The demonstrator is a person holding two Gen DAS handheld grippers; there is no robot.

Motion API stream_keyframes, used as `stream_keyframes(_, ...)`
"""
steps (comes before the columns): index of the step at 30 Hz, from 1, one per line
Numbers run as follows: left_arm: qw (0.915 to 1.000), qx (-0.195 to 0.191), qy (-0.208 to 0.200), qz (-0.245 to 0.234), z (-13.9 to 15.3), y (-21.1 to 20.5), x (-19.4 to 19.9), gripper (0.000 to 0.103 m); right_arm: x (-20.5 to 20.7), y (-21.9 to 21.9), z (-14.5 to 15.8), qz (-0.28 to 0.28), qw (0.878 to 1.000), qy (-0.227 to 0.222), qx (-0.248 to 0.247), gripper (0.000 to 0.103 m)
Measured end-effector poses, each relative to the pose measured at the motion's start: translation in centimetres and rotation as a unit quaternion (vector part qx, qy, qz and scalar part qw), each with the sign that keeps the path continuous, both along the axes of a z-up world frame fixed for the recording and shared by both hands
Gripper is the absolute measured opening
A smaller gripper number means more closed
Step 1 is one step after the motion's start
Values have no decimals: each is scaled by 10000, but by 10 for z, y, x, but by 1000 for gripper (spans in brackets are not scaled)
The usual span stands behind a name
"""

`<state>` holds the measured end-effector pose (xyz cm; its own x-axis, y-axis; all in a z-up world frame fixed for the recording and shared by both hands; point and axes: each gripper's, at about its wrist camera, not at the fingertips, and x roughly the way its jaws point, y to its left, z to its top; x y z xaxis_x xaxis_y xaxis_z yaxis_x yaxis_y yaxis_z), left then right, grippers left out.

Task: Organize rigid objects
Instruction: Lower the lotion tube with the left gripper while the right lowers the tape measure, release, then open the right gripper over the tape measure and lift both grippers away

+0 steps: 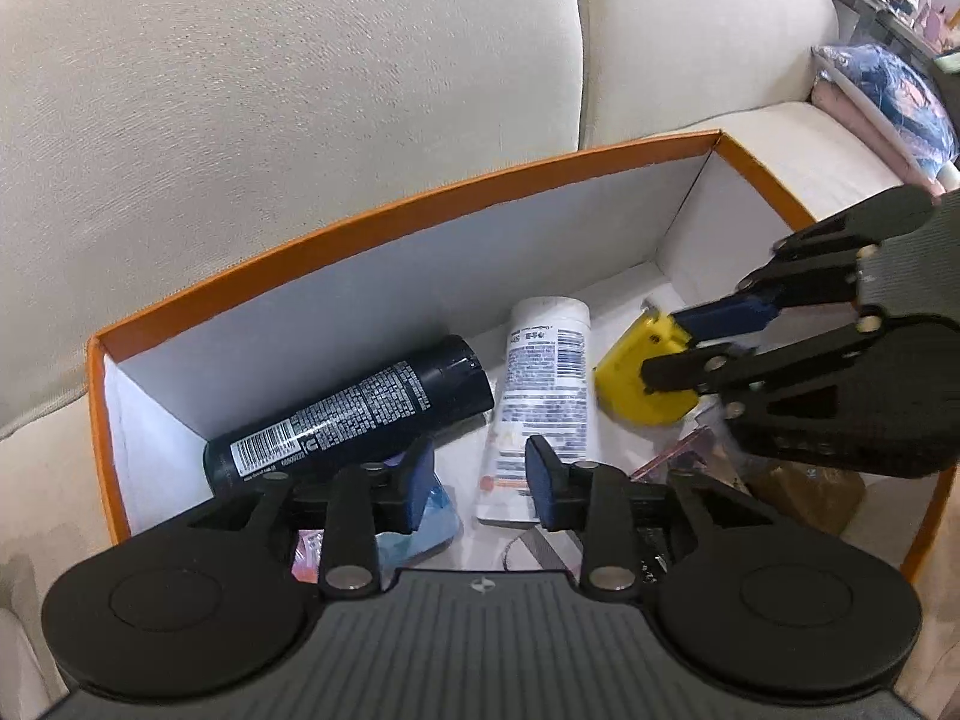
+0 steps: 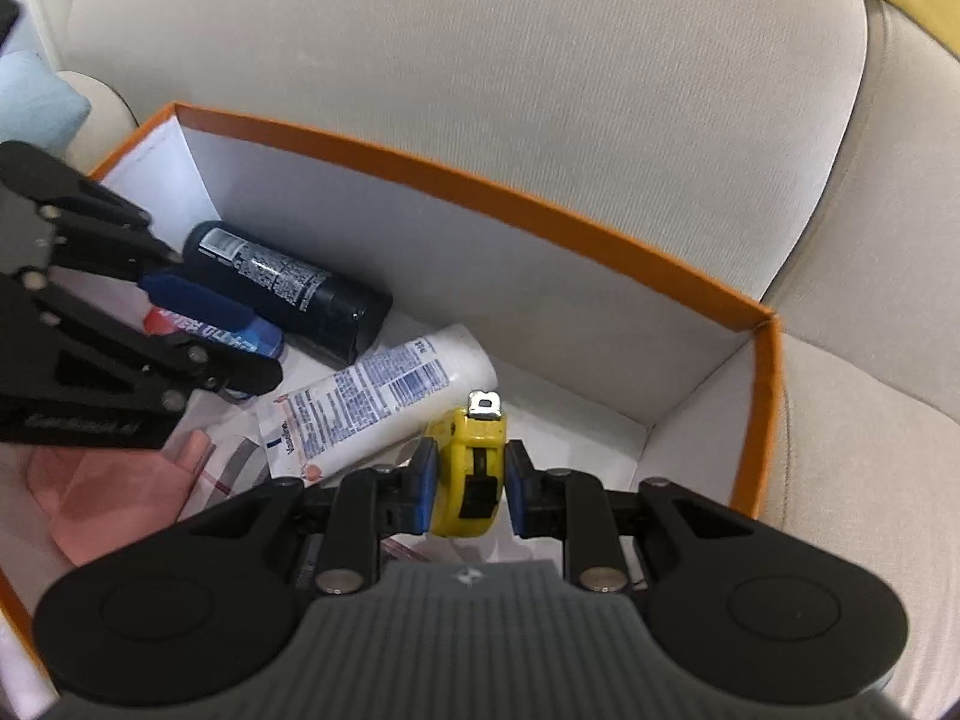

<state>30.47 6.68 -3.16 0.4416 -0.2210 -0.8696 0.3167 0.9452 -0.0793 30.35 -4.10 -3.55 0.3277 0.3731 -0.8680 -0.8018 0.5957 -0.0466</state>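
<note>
1. My right gripper (image 2: 465, 489) pinches the yellow tape measure (image 2: 471, 468) inside the orange box (image 2: 540, 204).
2. My left gripper (image 1: 480, 480) hangs spread, empty; items beneath it are partly hidden.

One orange box (image 2: 600, 252) holds one black spray can (image 1: 354, 414), one white lotion tube (image 1: 543, 396), one yellow tape measure (image 2: 471, 468), and one blue-red tube (image 2: 240, 342).

The white tube (image 2: 384, 399) reads "Vaseline" near its crimped end; other labels are too blurred to read.
</note>
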Motion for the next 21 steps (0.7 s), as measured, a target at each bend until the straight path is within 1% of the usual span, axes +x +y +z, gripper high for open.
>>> stream_keyframes(2, 10000, -66, -47, 7, 2, -2, -4, 43, 6, 1, -4, -156, 9996, 235, 0, 23)
stream_keyframes(3, 9999, -92, -63, -1, -4, -6, 2, 44, 10, 0, -5, -256, 9990, 362, 57, 23)
stream_keyframes(6, 9998, -168, -68, 41, -4, -17, -2, 45, 17, -2, -4, -410, 9975, 570, 90, 24)
stream_keyframes(8, 9998, -184, -97, 73, -2, -17, -5, 45, 16, -2, -1, -454, 9978, 481, -35, 24)
stream_keyframes(12, 9996, -215, -161, 122, 9, -17, -17, 46, 8, 2, 3, -369, 9989, 48, -295, 25)
stream_keyframes(15, 9993, -203, -250, 174, 20, -18, -26, 49, 5, 0, 8, -403, 9987, -37, -302, 29)
stream_keyframes(18, 9985, -203, -405, 300, 35, -16, -36, 50, 0, -4, 17, -435, 9986, -119, -275, 29)
stream_keyframes(21, 9962, -223, -653, 525, 51, -15, -47, 50, -5, -12, 32, -432, 9987, -213, -160, 29)
